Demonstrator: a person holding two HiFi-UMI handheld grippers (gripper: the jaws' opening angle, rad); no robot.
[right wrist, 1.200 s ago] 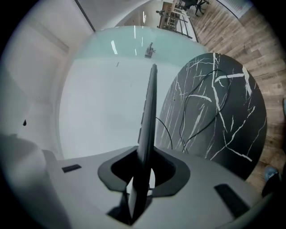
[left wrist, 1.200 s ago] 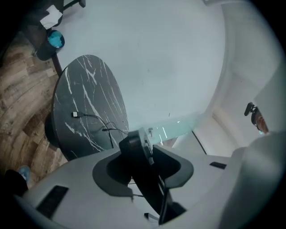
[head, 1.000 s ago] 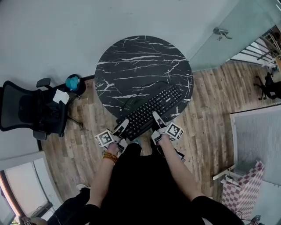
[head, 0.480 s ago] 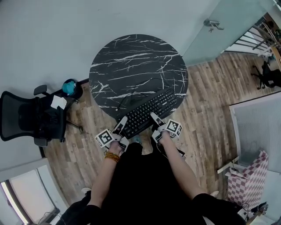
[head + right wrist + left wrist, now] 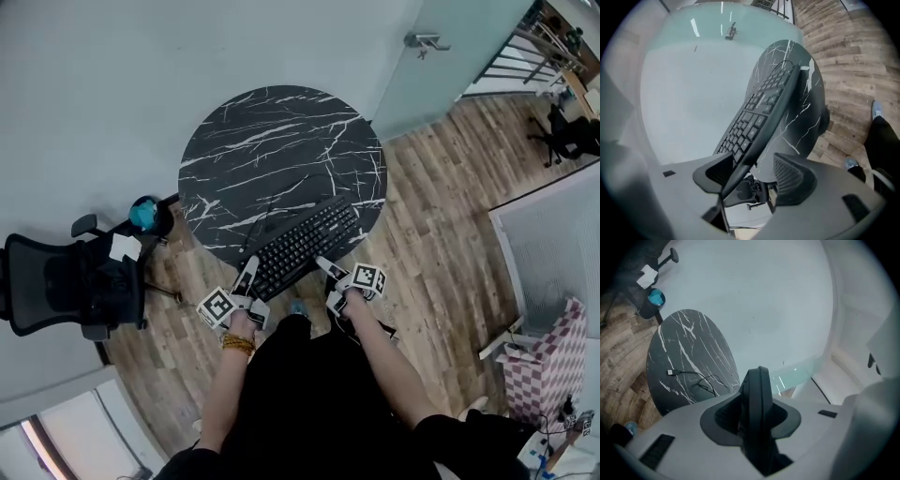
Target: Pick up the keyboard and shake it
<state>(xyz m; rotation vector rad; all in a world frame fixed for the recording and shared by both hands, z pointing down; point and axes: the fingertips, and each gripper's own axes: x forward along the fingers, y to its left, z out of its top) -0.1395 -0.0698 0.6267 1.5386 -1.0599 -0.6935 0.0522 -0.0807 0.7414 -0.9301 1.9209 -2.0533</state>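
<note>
The black keyboard lies slantwise at the near edge of the round black marble table. My left gripper is shut on its left end; in the left gripper view the keyboard stands edge-on, pinched between the pads. My right gripper is at the keyboard's near right side with its jaws opening. In the right gripper view the keyboard rests against the left pad, and a clear gap shows before the right pad.
The keyboard's cable trails loose across the table. A black office chair and a blue-topped bin stand to the left on the wood floor. A glass door is far right, a checkered panel near right.
The head view has tilted, so the table sits further left and higher. The right gripper's fingers now reach less far over the keyboard. The left gripper keeps its hold.
</note>
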